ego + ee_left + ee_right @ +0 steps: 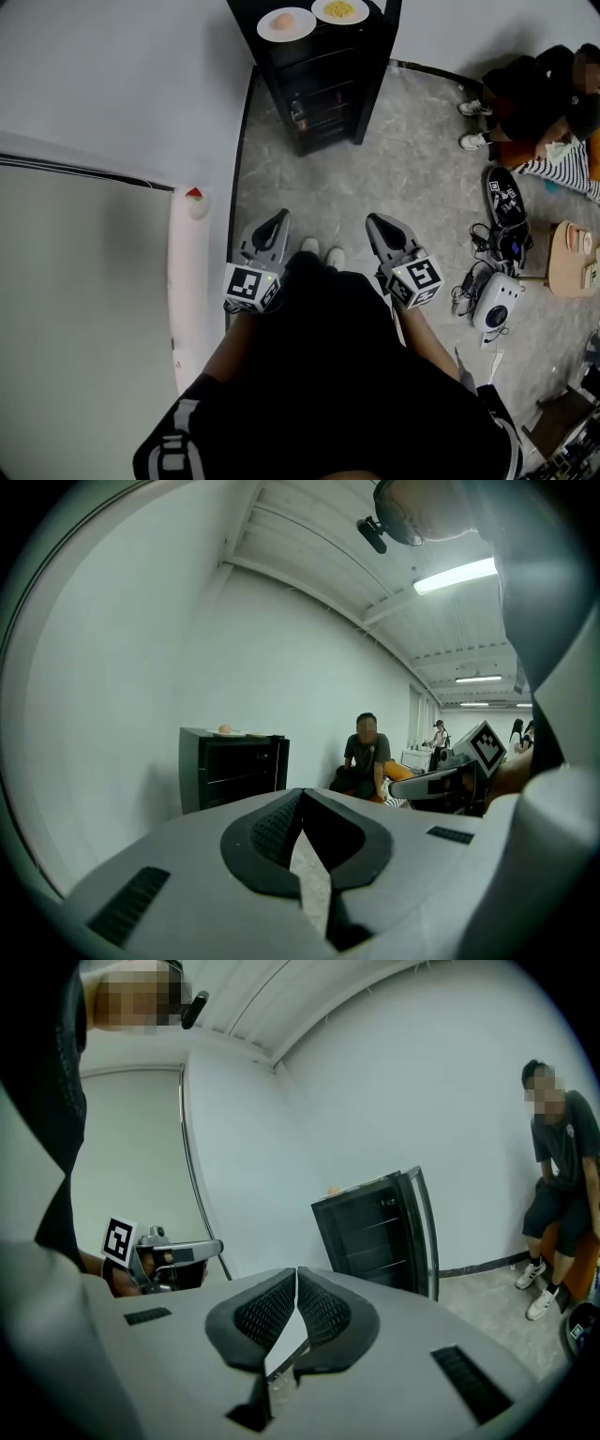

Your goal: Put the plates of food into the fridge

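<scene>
The left gripper (279,218) and right gripper (373,222) hang empty, fingers pressed together. Both are well apart from the white plates of food (286,22) (339,10) atop the black fridge (323,94), so the approach seems not yet begun.

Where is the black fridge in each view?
Head view: fridge at top centre.
Left gripper view: fridge left of centre, mid-height.
Right gripper view: fridge right of centre, mid-height.
Shared landmark: the seated person, right of it in every view.

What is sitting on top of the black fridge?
Two white plates: the left plate holds a pinkish round item, the right plate yellow food. Inside the fridge is too dark to tell.
</scene>
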Demonstrator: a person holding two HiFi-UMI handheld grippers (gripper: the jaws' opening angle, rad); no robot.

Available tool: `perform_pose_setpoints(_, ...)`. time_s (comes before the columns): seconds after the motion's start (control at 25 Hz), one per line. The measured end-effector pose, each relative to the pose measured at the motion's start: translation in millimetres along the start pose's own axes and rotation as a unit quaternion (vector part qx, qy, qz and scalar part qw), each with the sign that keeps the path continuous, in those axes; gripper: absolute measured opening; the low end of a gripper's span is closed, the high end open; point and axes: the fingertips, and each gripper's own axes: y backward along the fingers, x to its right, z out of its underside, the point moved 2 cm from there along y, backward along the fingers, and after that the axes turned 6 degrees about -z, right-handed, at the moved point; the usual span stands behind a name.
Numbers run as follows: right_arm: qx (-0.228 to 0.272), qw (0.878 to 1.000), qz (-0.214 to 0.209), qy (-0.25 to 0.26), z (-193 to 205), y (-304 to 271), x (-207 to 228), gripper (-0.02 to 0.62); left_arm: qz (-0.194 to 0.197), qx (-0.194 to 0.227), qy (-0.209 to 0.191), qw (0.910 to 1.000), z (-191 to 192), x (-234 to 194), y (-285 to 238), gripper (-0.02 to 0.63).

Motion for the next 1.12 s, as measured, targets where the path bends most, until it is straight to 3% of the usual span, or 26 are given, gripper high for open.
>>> perform_pose_setpoints(0.6, -0.005, 0.998, 0.006, -0.055, 16.1, -6.0, 39.9, 0.026, 0.002, -0.018, -0.003, 0.9998, 4.4, -4.6, -37.6, 0.021)
perform_pose_setpoints(1.12, -0.008, 0.997, 0.028, -0.07, -35.4, -102.3, 119.3, 0.026, 0.029, -0.018, 0.01, 0.9994, -20.3, -76.1, -149.9, 0.021)
